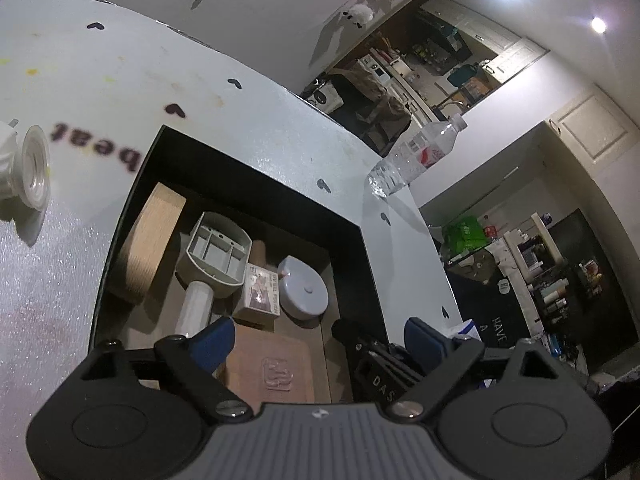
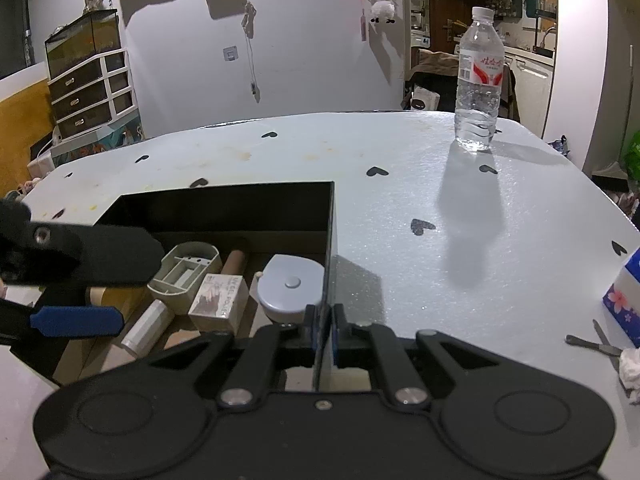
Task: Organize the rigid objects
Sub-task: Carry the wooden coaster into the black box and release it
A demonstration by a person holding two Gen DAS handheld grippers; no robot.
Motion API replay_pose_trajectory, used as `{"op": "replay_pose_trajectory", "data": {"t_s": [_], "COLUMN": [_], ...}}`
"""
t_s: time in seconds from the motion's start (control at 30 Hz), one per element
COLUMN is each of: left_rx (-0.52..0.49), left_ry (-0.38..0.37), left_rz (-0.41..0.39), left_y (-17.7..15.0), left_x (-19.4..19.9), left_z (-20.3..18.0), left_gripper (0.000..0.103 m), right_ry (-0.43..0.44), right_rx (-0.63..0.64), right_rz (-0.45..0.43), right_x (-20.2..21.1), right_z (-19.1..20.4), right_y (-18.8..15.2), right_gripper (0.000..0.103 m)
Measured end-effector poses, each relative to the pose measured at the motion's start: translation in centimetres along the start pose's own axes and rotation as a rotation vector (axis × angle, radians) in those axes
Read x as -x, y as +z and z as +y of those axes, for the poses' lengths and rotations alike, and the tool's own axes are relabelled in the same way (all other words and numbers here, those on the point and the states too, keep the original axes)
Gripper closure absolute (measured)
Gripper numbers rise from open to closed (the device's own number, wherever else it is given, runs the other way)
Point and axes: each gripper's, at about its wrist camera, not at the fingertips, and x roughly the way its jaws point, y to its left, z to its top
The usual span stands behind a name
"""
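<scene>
A black open box (image 1: 256, 148) sits on the white table. Inside lie a tan block (image 1: 150, 240), a grey handled tool (image 1: 214, 256), a small printed carton (image 1: 260, 290), a round pale case (image 1: 304, 288) and a flat brown piece (image 1: 272, 364). My left gripper (image 1: 316, 344) hangs open over the brown piece, nothing between its blue pads (image 1: 212, 344). In the right wrist view my right gripper (image 2: 324, 330) is shut on the box's thin right wall (image 2: 330, 240). The left gripper's fingers (image 2: 100, 258) reach in from the left above the grey tool (image 2: 186, 270).
A clear water bottle (image 2: 478, 80) stands at the table's far right. A floral tissue pack (image 2: 624, 296), small metal scissors (image 2: 596, 344) and crumpled paper (image 2: 632, 368) lie at the right edge. A white round object (image 1: 24, 168) lies left of the box.
</scene>
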Motion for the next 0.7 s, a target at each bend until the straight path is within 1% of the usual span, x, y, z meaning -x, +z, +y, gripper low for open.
{"op": "replay_pose_trajectory", "data": {"t_s": [0.13, 0.23, 0.5, 0.57, 0.7], "left_rx": [-0.011, -0.039, -0.12, -0.133, -0.152], "left_ry": [-0.007, -0.007, -0.001, 0.003, 0.03], "left_rz": [-0.003, -0.01, -0.033, -0.048, -0.094], "left_y": [-0.1, -0.1, -0.6, -0.8, -1.2], "left_x": [0.4, 0.8, 2.7, 3.4, 5.2], "left_z": [-0.1, -0.5, -1.7, -1.8, -1.7], "left_gripper": [0.011, 0.011, 0.003, 0.0, 0.0], "right_ry": [-0.003, -0.005, -0.004, -0.004, -0.004], "right_rx": [-0.001, -0.001, -0.003, -0.002, -0.002], "right_rz": [0.001, 0.002, 0.001, 0.001, 0.001], "right_x": [0.0, 0.0, 0.0, 0.0, 0.0], "right_z": [0.1, 0.1, 0.1, 0.1, 0.1], "right_y": [0.0, 0.0, 0.0, 0.0, 0.0], "right_gripper": [0.096, 0.096, 0.096, 0.096, 0.096]}}
